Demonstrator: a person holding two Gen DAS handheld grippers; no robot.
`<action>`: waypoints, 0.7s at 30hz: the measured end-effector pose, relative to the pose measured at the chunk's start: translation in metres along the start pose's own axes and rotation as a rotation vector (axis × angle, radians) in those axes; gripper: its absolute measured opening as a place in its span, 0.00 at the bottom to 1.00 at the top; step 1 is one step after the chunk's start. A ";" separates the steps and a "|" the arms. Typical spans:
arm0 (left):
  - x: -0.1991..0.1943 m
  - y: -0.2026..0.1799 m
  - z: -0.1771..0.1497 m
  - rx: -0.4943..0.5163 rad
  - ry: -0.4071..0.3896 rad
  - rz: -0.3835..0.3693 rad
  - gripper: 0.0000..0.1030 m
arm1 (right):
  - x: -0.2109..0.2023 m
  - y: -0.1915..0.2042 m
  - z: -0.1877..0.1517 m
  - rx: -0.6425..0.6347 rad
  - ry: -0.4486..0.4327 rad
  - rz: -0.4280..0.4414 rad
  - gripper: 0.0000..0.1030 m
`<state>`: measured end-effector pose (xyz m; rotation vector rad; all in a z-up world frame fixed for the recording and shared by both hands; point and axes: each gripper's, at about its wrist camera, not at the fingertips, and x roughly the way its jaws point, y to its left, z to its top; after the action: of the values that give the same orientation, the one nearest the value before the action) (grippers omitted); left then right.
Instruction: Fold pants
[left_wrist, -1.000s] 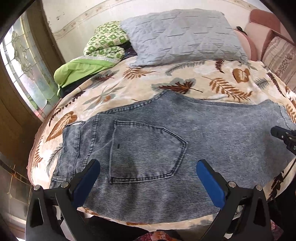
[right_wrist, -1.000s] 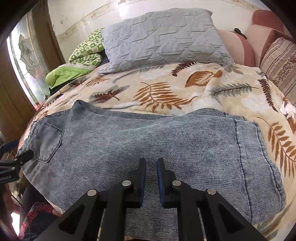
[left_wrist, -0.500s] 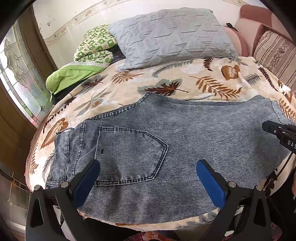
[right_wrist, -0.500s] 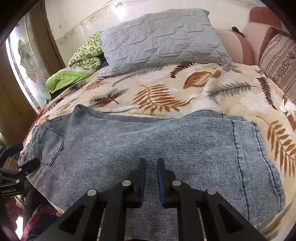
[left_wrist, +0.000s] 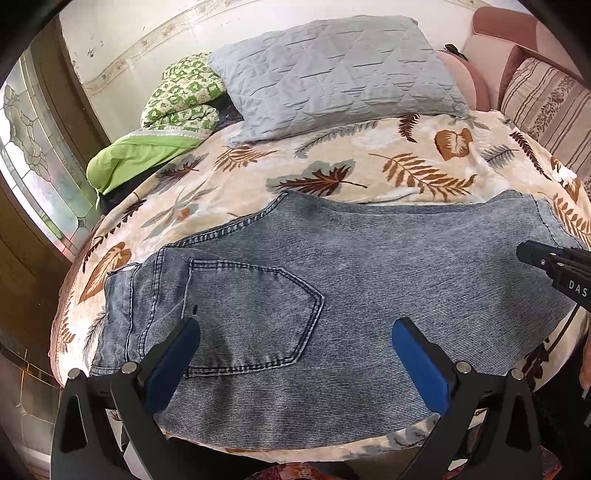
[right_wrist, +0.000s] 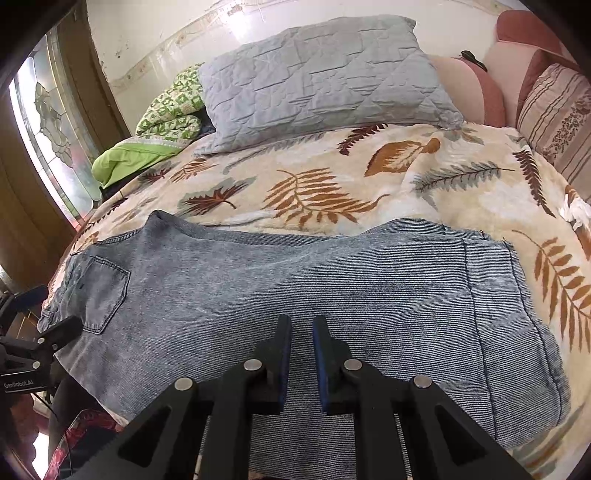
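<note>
Grey-blue denim pants lie flat across a leaf-print bedspread, folded lengthwise with one back pocket facing up. My left gripper hovers open over the pocket and waist end, with nothing between its blue pads. In the right wrist view the pants run from the waist at the left to the hems at the right. My right gripper is shut above the middle of the legs and holds no cloth. Its tip shows at the right edge of the left wrist view.
A grey quilted pillow and a folded green blanket lie at the head of the bed. Pink and striped cushions stand at the right. A glass window is at the left. The bed's near edge runs just below the pants.
The left gripper has shifted a little to the right over the waist end, still open. The right gripper and the pants have not moved.
</note>
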<state>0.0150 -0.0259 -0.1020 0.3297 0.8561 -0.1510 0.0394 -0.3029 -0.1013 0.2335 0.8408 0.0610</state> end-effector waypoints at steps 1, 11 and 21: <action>0.000 -0.001 0.000 0.002 0.000 -0.001 1.00 | 0.000 0.000 0.000 0.001 0.000 0.000 0.14; 0.024 -0.021 0.005 0.058 0.075 -0.059 1.00 | 0.010 -0.018 -0.003 0.024 0.048 -0.038 0.14; 0.050 -0.056 0.021 0.154 0.183 -0.078 1.00 | -0.029 -0.091 -0.002 0.264 -0.033 0.024 0.14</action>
<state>0.0479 -0.0856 -0.1401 0.4595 1.0416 -0.2636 0.0150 -0.3954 -0.1020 0.4913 0.8124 -0.0321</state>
